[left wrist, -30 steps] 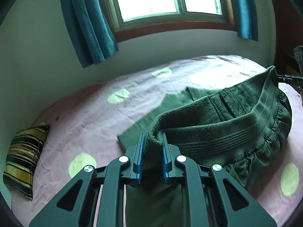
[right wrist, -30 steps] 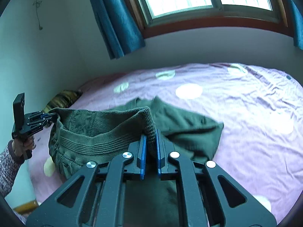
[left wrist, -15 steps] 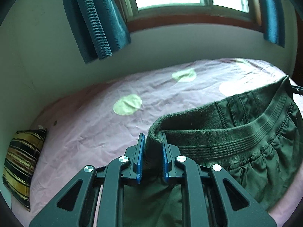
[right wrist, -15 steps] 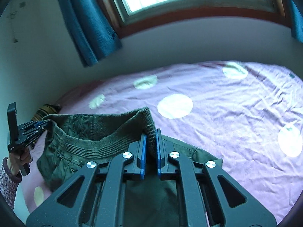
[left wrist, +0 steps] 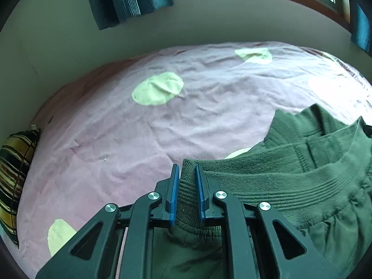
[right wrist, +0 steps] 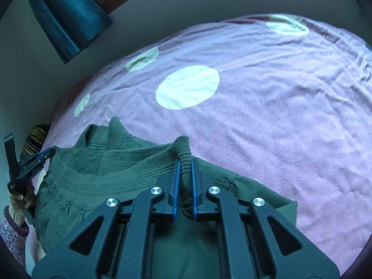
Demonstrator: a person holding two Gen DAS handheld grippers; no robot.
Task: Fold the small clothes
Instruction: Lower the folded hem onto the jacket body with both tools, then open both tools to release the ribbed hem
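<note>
Green trousers [left wrist: 290,181] held by the waistband over the pink bedsheet [left wrist: 121,139], one gripper at each end!

The left gripper [left wrist: 187,174] pinches the ribbed waistband's left end, jaws nearly closed on it; the right gripper [right wrist: 185,169] clamps the other end just as tight. The trouser legs lie on the sheet beneath. A striped pillow [left wrist: 14,174] sits at the bed's left edge.

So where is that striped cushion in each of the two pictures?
Left wrist view: the striped cushion lies at the far left edge, on the bed's corner.
Right wrist view: the cushion peeks out at mid-left, just above the left gripper.
Shared landmark: the green trousers.
</note>
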